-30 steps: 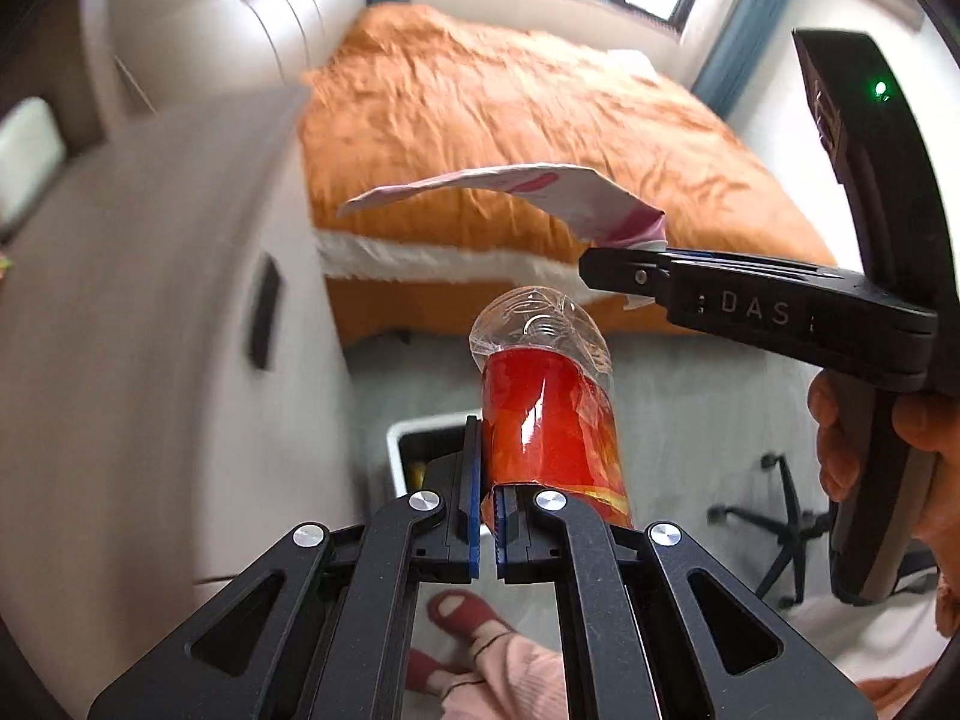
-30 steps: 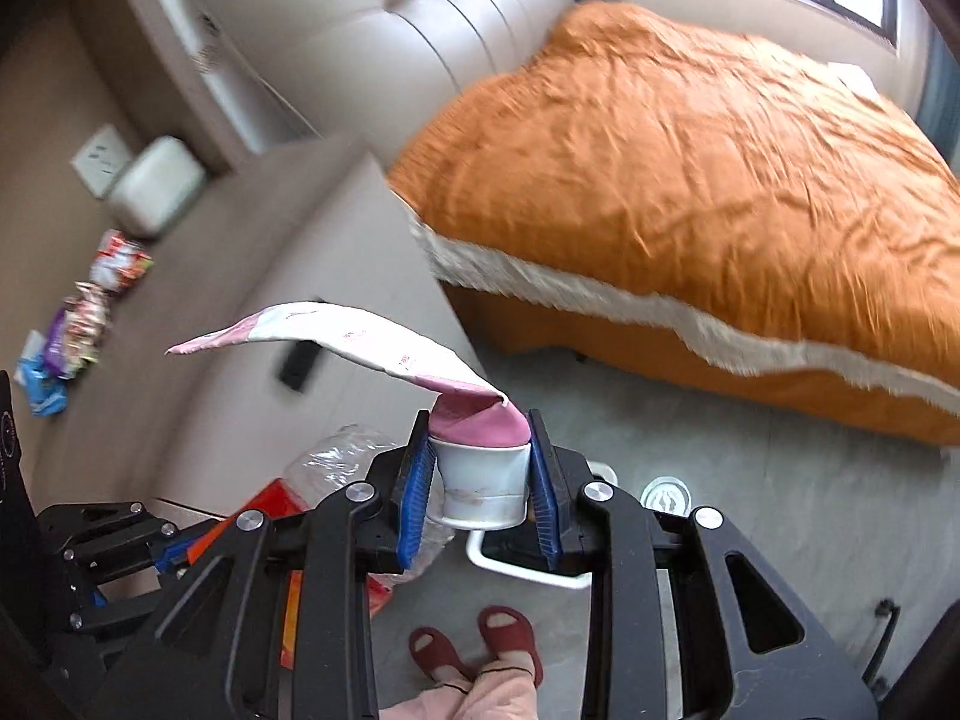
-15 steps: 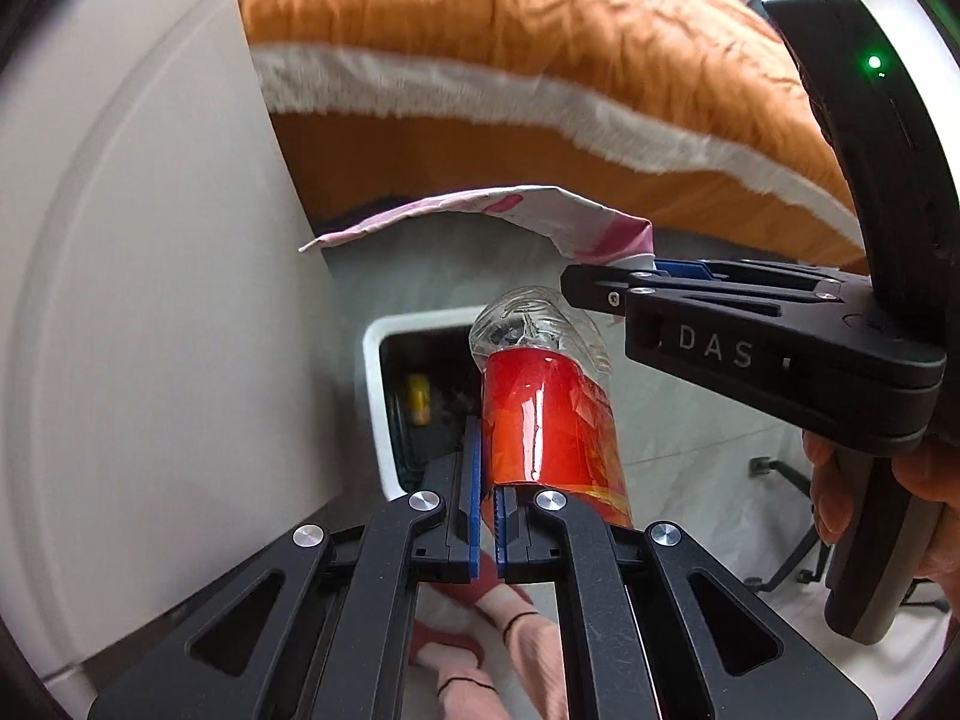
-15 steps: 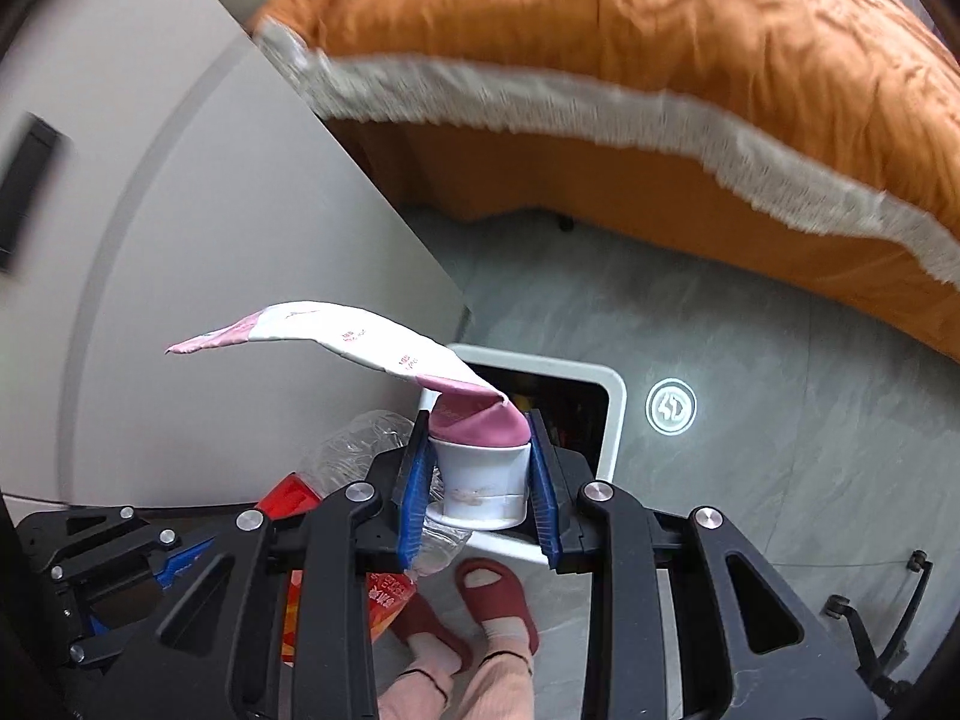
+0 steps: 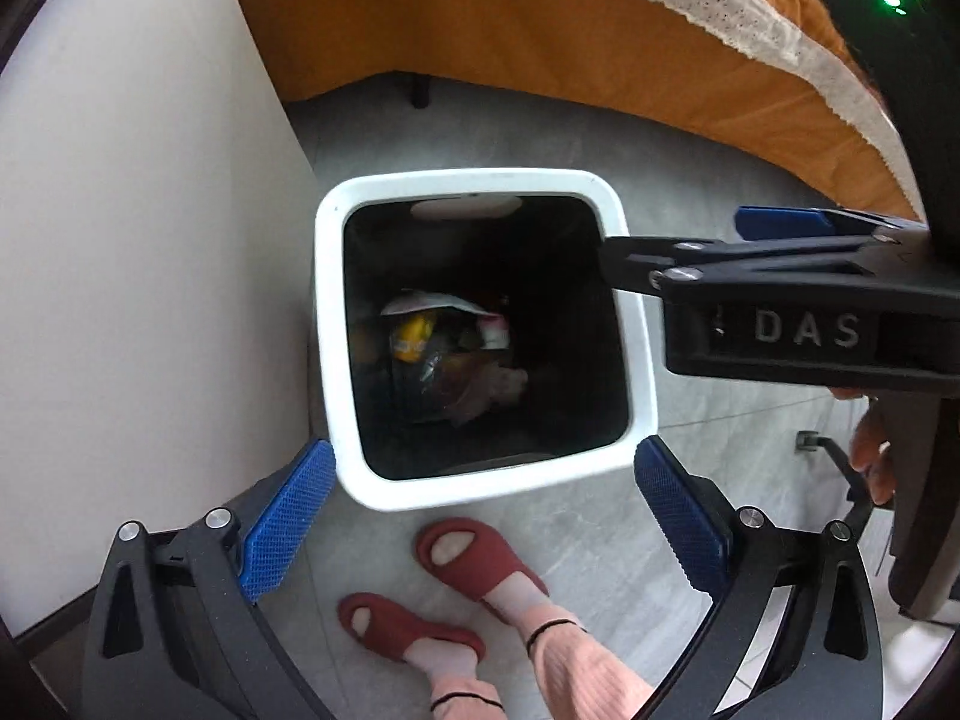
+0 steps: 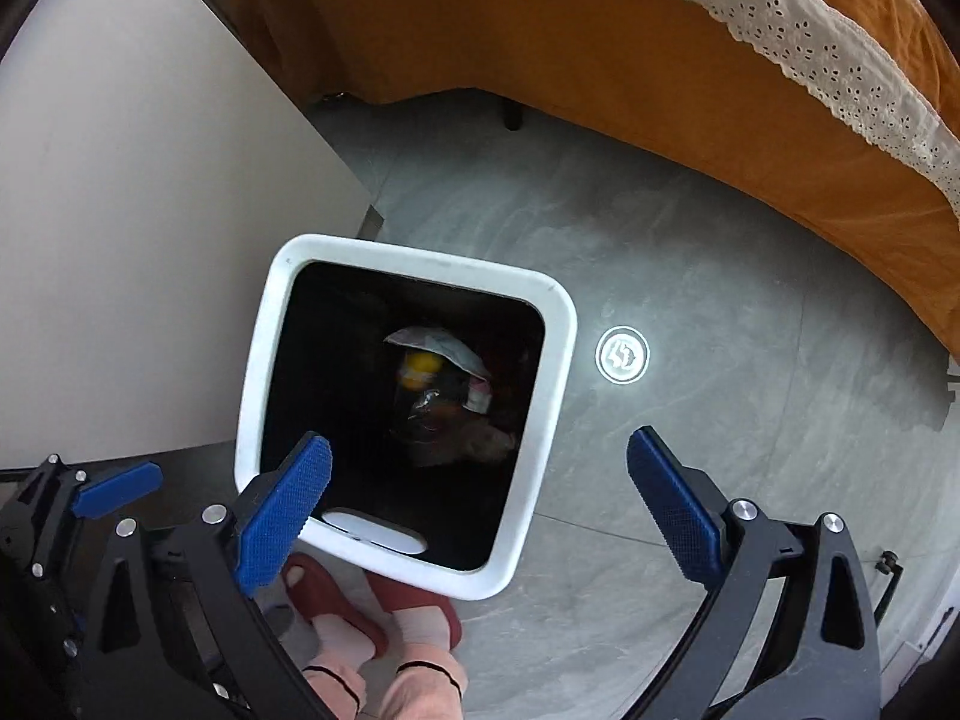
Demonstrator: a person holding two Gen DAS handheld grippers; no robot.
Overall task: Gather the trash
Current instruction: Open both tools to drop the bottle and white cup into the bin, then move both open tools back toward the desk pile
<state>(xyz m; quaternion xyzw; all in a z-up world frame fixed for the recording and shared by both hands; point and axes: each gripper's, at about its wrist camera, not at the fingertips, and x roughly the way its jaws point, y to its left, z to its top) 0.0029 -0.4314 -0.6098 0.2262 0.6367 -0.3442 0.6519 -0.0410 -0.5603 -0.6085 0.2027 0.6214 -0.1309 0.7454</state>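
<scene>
Grey stone-look floor (image 6: 690,228) fills the space under both grippers, which point almost straight down. Nearest in both views are the person's feet in red slippers (image 5: 474,564), standing just below the bin's near rim. The left gripper (image 5: 480,510) has its jaws spread wide with nothing between them; they have just been opening. The right gripper (image 6: 480,498) is likewise released and empty, its jaws having just sprung apart, and it shows in the left view reaching in from the right over the bin's far corner.

Directly beneath both grippers stands a white-rimmed bin (image 5: 327,324) with a dark inside. At its bottom lies the trash: a clear bottle (image 6: 429,408), a small white cup (image 5: 495,333) with its peeled lid (image 6: 441,343) curling over the heap, something yellow (image 5: 411,330), and a crumpled pale wrapper (image 5: 498,387). The rest of the pile is too dark to tell.

To the left of the bin rises a pale cabinet side (image 5: 132,240). Right of the bin, a round metal floor fitting (image 6: 623,354) sits in the tiles. Beyond it hangs an orange bedspread (image 6: 660,60) with a white lace edge (image 5: 750,18).
</scene>
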